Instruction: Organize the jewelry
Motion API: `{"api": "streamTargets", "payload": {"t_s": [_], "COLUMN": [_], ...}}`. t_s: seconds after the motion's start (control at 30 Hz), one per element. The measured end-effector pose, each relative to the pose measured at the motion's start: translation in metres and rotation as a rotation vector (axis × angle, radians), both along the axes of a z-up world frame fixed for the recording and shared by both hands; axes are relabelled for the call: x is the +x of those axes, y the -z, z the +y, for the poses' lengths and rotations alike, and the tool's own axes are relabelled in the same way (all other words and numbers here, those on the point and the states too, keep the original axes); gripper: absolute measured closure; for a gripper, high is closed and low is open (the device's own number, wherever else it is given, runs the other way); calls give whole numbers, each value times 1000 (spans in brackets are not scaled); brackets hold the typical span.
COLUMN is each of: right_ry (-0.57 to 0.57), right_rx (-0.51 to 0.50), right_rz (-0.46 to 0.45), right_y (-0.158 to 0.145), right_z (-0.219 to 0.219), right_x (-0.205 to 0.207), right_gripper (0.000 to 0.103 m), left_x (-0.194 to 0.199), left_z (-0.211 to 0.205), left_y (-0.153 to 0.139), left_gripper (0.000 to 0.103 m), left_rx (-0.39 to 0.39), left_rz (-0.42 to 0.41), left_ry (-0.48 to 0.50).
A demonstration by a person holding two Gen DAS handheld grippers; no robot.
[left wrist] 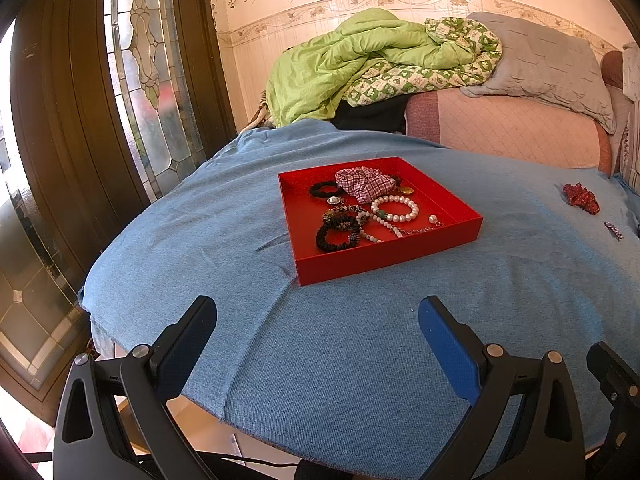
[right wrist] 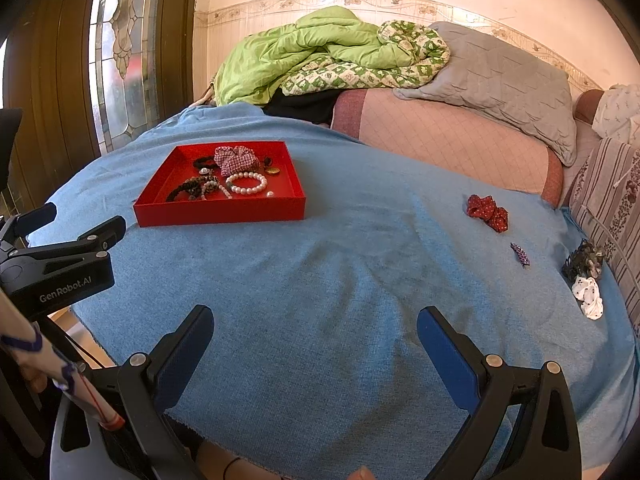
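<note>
A red tray [left wrist: 384, 258] [right wrist: 220, 212] stands on the blue cloth and holds a pearl bracelet [left wrist: 395, 209] [right wrist: 246, 183], black hair ties [left wrist: 337, 234], a checked scrunchie [left wrist: 364, 184] [right wrist: 235, 159] and a gold pendant [left wrist: 407, 190]. Loose on the cloth to the right lie a red dotted scrunchie [right wrist: 487, 212] [left wrist: 581, 198], a small purple clip [right wrist: 520, 254] [left wrist: 614, 230], a dark hair claw [right wrist: 582, 262] and a white dotted scrunchie [right wrist: 587, 296]. My left gripper [left wrist: 318, 312] is open, nothing in it, short of the tray. My right gripper [right wrist: 316, 322] is open over bare cloth.
The blue cloth [right wrist: 340, 280] covers a round table whose near edge drops off by the grippers. A pink sofa [right wrist: 440, 128] with a green quilt [right wrist: 304, 52] and grey pillow [right wrist: 500, 76] stands behind. A glass-panelled door [left wrist: 152, 72] is at the left.
</note>
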State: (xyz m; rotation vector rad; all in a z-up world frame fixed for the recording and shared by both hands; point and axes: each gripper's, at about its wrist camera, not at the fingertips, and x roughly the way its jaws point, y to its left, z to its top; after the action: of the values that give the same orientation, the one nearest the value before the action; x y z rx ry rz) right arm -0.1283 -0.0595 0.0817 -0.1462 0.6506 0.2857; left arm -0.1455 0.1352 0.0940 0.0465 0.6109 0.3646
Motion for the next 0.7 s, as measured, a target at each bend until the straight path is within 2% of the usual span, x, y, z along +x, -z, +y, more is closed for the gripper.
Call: {"api": "streamTargets", "payload": {"t_s": [0.7], "right_ry": [3], "right_rx": [-4], "right_rz": [5], "right_y": [3], "right_z": [-4], "right_x": [0], "right_gripper": [0], "left_x": [-2], "left_z": [2], "left_y": [4], "left_gripper": [2], "left_rx": [3], "left_rz": [14], "left_ry": [7]}}
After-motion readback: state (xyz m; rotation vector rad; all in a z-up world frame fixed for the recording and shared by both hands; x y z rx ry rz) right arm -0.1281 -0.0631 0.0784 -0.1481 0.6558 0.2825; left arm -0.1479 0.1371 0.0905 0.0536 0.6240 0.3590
